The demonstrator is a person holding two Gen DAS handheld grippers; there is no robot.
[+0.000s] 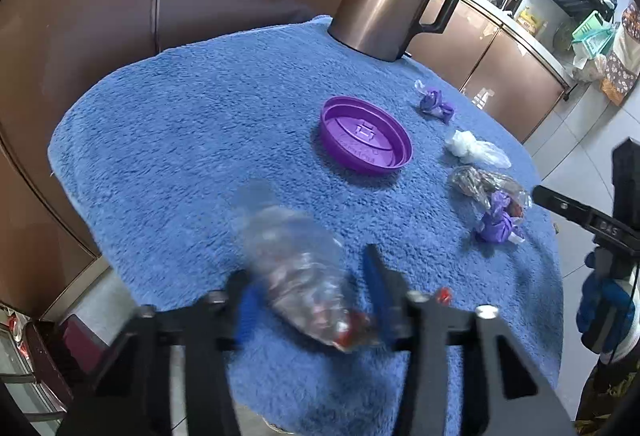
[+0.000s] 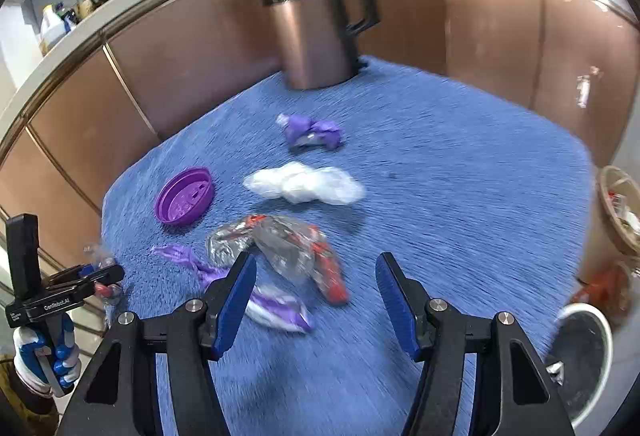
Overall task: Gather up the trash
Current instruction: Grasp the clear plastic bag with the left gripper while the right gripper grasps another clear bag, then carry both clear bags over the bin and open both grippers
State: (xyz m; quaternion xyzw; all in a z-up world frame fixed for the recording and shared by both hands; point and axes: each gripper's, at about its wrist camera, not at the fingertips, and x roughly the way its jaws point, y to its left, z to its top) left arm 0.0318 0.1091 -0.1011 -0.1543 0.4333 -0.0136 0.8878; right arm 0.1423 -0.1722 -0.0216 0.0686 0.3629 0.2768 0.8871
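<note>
Trash lies scattered over the blue towel point(image 2: 440, 156) on the table: white plastic bag point(image 2: 304, 183), clear wrapper with red print point(image 2: 288, 248), purple wrappers point(image 2: 312, 132), purple lid point(image 2: 184, 196) near the steel jug point(image 2: 316, 36). Left gripper point(image 1: 312, 296) is clamped on a crumpled clear plastic bottle point(image 1: 296, 268); right gripper point(image 2: 316, 296) hangs open over the wrapper pile, touching nothing. Risk: slick, squashed bottle may slip out; thin film may snag the towel pile.

5 wrappers point(image 2: 303, 183), 1 purple lid point(image 2: 184, 196), 1 kettle point(image 2: 316, 24)
</note>
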